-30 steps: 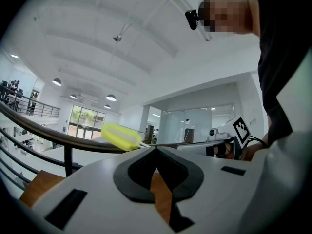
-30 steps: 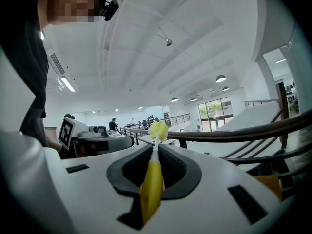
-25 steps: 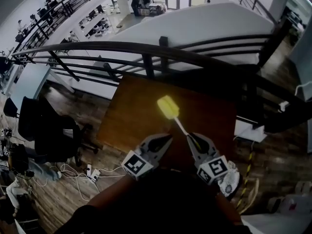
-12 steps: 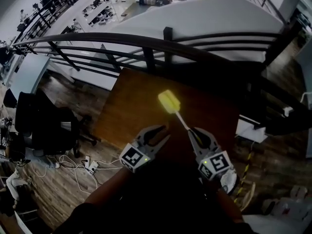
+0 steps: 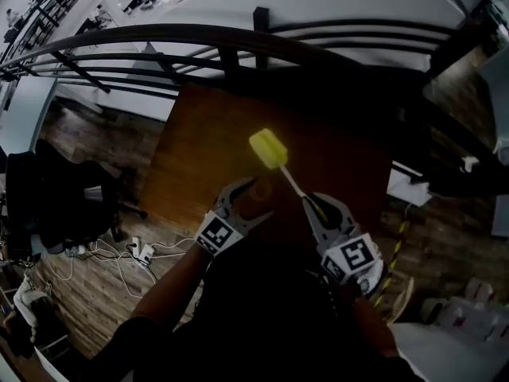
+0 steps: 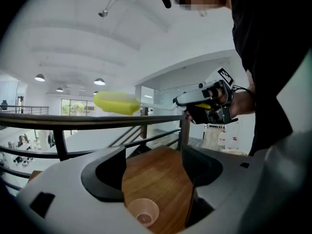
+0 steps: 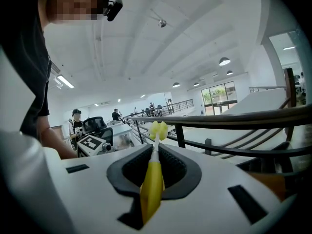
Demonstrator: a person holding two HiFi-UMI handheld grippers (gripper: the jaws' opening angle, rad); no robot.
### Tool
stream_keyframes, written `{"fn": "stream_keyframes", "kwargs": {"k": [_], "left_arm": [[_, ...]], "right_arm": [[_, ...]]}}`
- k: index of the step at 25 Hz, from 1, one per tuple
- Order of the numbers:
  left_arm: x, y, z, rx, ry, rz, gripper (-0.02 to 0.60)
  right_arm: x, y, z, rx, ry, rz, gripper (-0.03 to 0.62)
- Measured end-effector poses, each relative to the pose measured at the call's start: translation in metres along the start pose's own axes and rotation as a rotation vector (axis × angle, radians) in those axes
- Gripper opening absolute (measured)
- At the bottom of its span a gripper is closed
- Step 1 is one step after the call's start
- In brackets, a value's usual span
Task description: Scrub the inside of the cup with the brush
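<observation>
Two grippers: right gripper [image 7: 153, 168] clamps the stiff brush [image 7: 152, 189] by its handle; left gripper [image 6: 153, 177], jaws just opened, straddles the cup [image 6: 143, 212] without pressing it, by the near edge of the worktop [image 5: 207, 150]. Cup likely light and tippable, so grip its wall.

Left gripper [image 5: 256, 199] jaws just opened from shut to wide; cup [image 6: 143, 212] now between them.

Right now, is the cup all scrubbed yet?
Not yet. Done: the right gripper is shut on the brush, its yellow head up in the air. In hand: the left gripper has just been opening its jaws, the cup between them, not gripped. Left: hold the cup, push the brush inside, scrub.
</observation>
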State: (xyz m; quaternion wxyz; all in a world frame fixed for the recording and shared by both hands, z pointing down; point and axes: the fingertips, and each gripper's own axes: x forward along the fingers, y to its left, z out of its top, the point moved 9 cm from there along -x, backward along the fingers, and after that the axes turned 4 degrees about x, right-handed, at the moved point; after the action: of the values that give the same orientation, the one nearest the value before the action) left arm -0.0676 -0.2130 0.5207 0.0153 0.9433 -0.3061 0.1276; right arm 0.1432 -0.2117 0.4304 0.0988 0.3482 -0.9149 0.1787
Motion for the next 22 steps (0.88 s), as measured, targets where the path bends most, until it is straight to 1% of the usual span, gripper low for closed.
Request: {"fn": "stream_keyframes", "kwargs": {"k": [2, 6, 9, 11, 14, 19, 22], "left_arm": [[0.006, 0.007, -0.019, 0.007, 0.027, -0.015, 0.351], [0.019, 0.012, -0.057, 0.02, 0.074, -0.04, 0.36], [0.03, 0.009, -0.089, 0.042, 0.139, -0.07, 0.365], [0.035, 0.009, -0.112, 0.055, 0.181, -0.074, 0.373], [0.042, 0.013, -0.142, 0.054, 0.229, -0.063, 0.377], [0.048, 0.022, -0.172, 0.036, 0.254, -0.045, 0.382], [0.057, 0.022, -0.184, 0.03, 0.267, -0.062, 0.383]], "right_arm": [[0.008, -0.004, -0.005, 0.007, 0.015, -0.005, 0.044], [0.019, -0.01, -0.013, 0.014, 0.044, -0.017, 0.044], [0.025, -0.01, -0.017, 0.026, 0.065, -0.025, 0.044], [0.028, -0.012, -0.022, 0.021, 0.079, -0.029, 0.044], [0.033, -0.012, -0.028, 0.03, 0.107, -0.038, 0.044], [0.039, -0.012, -0.037, 0.066, 0.139, -0.064, 0.044], [0.038, -0.014, -0.041, 0.077, 0.153, -0.08, 0.044]]}}
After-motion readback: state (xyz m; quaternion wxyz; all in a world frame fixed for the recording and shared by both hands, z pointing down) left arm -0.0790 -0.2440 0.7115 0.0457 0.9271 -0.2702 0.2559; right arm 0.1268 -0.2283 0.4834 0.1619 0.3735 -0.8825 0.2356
